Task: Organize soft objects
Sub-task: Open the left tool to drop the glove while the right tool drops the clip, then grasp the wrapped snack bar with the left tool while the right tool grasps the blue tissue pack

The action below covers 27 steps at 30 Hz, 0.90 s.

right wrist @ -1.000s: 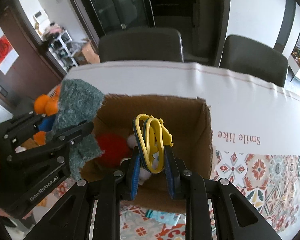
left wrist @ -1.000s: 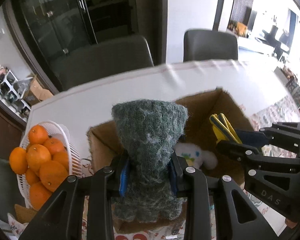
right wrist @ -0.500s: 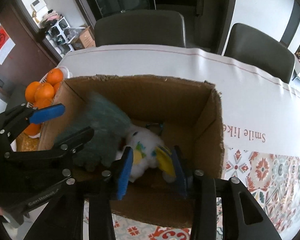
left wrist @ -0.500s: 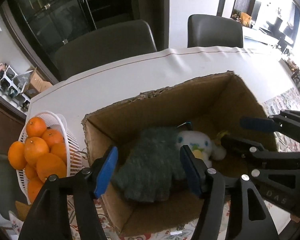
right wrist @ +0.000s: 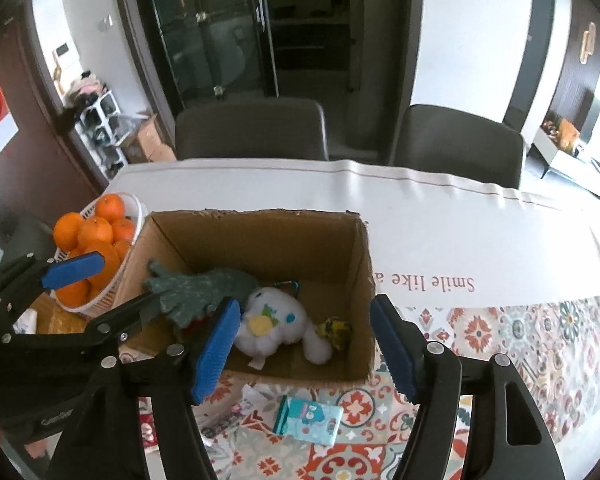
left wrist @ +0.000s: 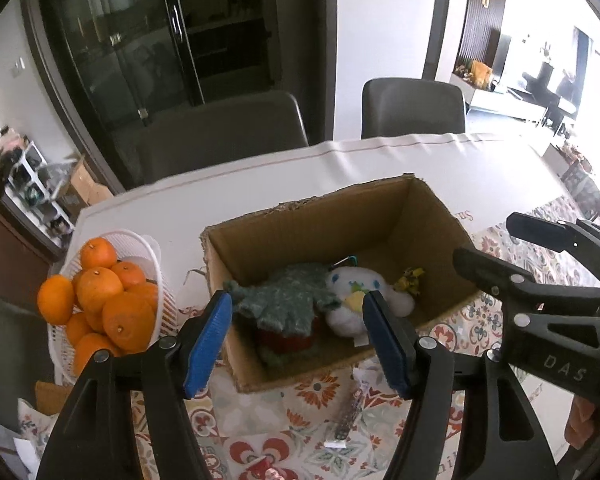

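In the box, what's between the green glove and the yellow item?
The white plush toy lies between the green glove and the yellow item inside the cardboard box; clearest in the right wrist view.

Two dark grey chairs [right wrist: 251, 128] [right wrist: 456, 144] behind white-covered table [right wrist: 440, 216]. Black glass-door cabinet [right wrist: 220, 28] on white back wall. Strong daylight from right.

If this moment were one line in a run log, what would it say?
left gripper: open, empty | right gripper: open, empty | green knit glove, white plush, yellow item: inside cardboard box
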Each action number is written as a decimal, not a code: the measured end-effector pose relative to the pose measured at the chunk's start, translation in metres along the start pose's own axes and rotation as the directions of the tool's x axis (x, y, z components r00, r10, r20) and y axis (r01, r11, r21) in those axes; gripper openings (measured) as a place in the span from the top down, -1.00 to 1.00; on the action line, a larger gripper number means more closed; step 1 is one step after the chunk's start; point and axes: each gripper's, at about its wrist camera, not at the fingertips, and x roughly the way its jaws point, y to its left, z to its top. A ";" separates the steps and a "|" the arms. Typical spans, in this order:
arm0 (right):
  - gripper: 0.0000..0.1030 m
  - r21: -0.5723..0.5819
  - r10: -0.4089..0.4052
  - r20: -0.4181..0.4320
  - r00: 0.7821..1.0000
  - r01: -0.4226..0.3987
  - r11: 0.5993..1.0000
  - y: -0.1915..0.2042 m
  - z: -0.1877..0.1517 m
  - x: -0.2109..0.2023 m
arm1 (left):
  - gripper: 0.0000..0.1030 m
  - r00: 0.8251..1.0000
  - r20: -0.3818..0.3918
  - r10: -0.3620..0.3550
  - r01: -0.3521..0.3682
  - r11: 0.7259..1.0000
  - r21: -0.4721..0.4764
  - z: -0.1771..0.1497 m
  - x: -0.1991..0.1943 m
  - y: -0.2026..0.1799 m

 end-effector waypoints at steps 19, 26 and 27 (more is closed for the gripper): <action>-0.49 0.105 0.000 0.088 0.996 -0.010 0.994 -0.002 -0.079 -0.038 | -0.30 0.995 0.086 -0.043 0.038 0.997 0.064 -0.073 -0.028 -0.028; -0.56 0.111 0.005 0.066 0.998 -0.013 0.994 0.003 -0.110 -0.020 | -0.30 0.997 0.061 -0.052 0.045 0.993 0.112 -0.103 -0.007 -0.038; -0.56 0.113 0.002 0.056 0.998 -0.008 0.994 0.003 -0.115 -0.014 | -0.30 0.997 0.051 -0.054 0.048 0.992 0.116 -0.107 -0.001 -0.039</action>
